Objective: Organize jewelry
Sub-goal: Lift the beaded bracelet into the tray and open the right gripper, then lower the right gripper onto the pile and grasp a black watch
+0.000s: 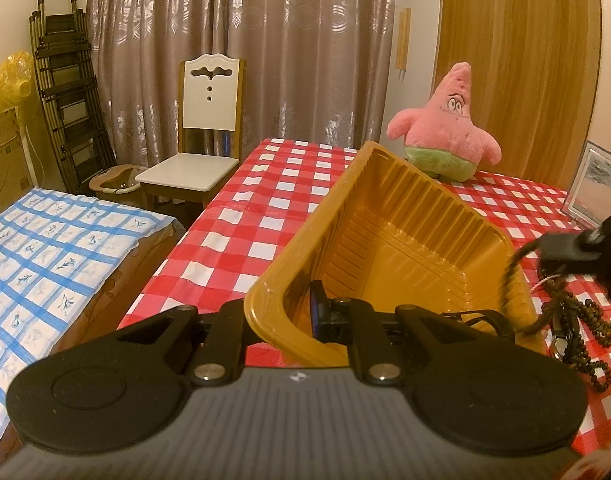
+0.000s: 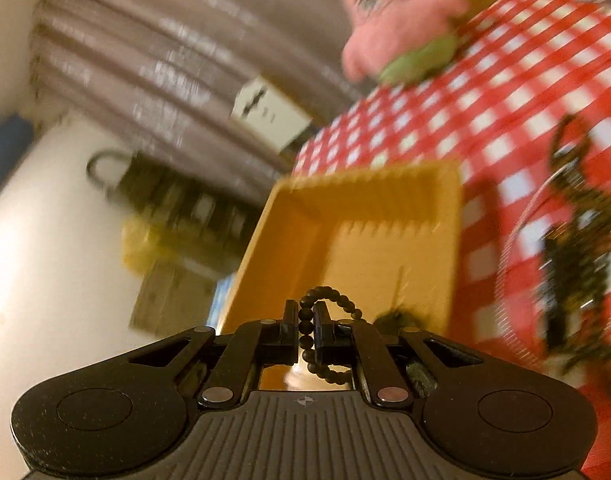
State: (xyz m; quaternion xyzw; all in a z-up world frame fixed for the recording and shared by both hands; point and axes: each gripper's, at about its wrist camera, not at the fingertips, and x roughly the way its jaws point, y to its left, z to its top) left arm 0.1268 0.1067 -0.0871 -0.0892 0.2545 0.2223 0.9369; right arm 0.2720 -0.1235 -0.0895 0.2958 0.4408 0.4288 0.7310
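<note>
Beads hang pinched in the right fingers at lower centre, tray mouth just ahead, its near rim clamped by the left fingers.

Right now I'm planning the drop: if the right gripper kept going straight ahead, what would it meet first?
Probably the inside of the yellow tray, directly ahead of the right gripper holding the black bead string; blur makes depth uncertain.

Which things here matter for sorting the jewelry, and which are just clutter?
Job:
- yellow tray, held by left gripper
- black bead string, pinched in right gripper
- bead pile on the tablecloth

Lying about:
- pink plush toy
- chair
- picture frame
</note>
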